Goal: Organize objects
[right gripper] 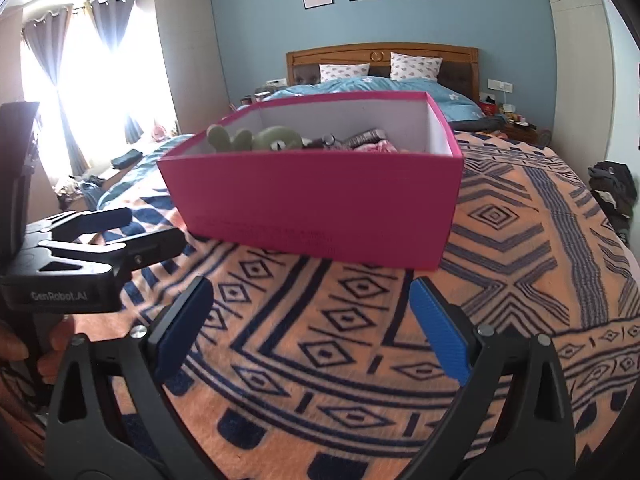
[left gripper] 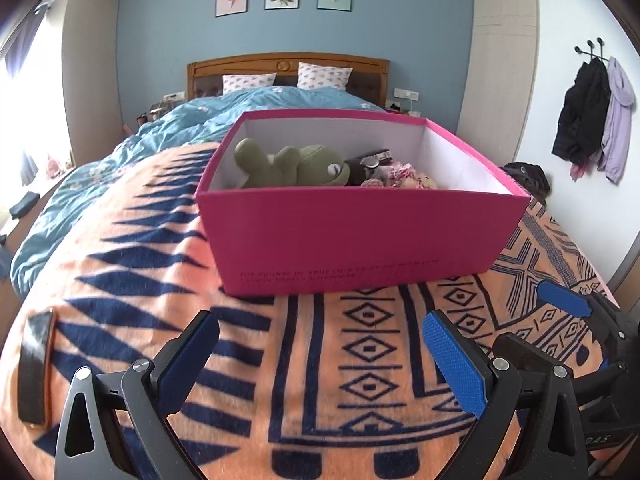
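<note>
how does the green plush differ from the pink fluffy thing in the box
The green plush is olive, larger, and sprawls across the left and middle of the box, limbs up. The pink thing is pale pink, smaller, and bunched low at the right, mostly hidden by the front wall. Both are soft and lie inside the box.

Daylight floods in from a curtained window on the left, blown out to white glare. The room is evenly bright with soft shadows. Strong fisheye bending curves the edges; dark vignette fills corners. Slight blur throughout.

Open pink box on blanket, green plush inside.
</note>
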`<state>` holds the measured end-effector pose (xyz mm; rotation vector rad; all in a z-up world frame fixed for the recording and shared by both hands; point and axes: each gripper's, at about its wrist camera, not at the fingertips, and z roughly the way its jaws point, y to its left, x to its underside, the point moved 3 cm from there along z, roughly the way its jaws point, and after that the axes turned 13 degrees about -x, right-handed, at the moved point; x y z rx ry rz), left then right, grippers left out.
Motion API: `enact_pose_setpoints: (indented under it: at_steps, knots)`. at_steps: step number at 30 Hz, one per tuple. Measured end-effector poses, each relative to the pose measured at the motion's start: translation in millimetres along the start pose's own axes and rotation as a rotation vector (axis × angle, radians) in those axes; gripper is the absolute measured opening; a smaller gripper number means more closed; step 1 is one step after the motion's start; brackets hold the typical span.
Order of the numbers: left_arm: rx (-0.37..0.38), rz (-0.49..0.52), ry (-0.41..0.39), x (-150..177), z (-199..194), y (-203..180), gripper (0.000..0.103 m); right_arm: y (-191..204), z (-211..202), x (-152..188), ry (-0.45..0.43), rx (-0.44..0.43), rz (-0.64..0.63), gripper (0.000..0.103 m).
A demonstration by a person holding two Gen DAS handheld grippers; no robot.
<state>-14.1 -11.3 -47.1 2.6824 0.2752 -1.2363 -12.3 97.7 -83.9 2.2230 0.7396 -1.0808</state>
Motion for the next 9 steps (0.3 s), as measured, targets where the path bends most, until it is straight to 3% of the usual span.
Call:
enact_pose_setpoints:
  at_steps: [4, 9]
  knots:
    - [-0.056, -0.013, -0.019, 3.4, -2.4, 2.7, 0.103, -1.4, -1.6, 3.1, -0.01, -0.002, 0.011, 0.099]
    - [-0.063, -0.012, -0.001, 7.4, 4.2, 2.7, 0.103, -1.0, -1.9, 3.0, -0.017, 0.011, 0.005, 0.099]
